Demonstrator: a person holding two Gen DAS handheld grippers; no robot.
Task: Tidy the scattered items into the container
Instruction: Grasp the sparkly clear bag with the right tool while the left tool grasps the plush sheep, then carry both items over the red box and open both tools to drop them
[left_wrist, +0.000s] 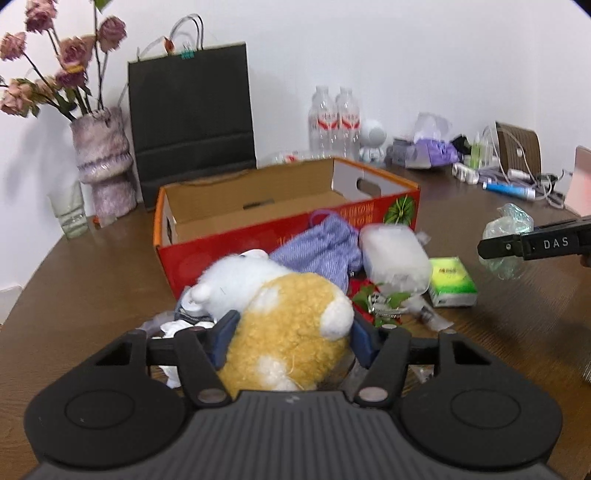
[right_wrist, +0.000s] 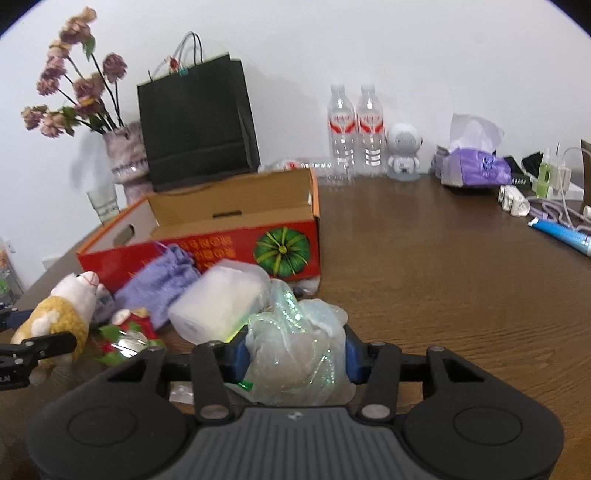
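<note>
Holding: the yellow-and-white plush animal (left_wrist: 284, 328) sits clamped between the blue pads of the left gripper (left_wrist: 293, 338), low over the brown wooden table (left_wrist: 498, 332).
Right claw: the right gripper (right_wrist: 295, 354) is squeezed onto a crumpled iridescent clear plastic bag (right_wrist: 295, 354).
Container: the open red cardboard box with a green pumpkin print (right_wrist: 236, 221) stands just behind the clutter, nothing seen inside.
Scattered: lilac knitted pouch (left_wrist: 325, 247), translucent white plastic tub (left_wrist: 393, 260), green tissue pack (left_wrist: 452, 282), all before the box.
Backdrop: black paper bag (left_wrist: 192, 122), two clear bottles (right_wrist: 354, 129).
</note>
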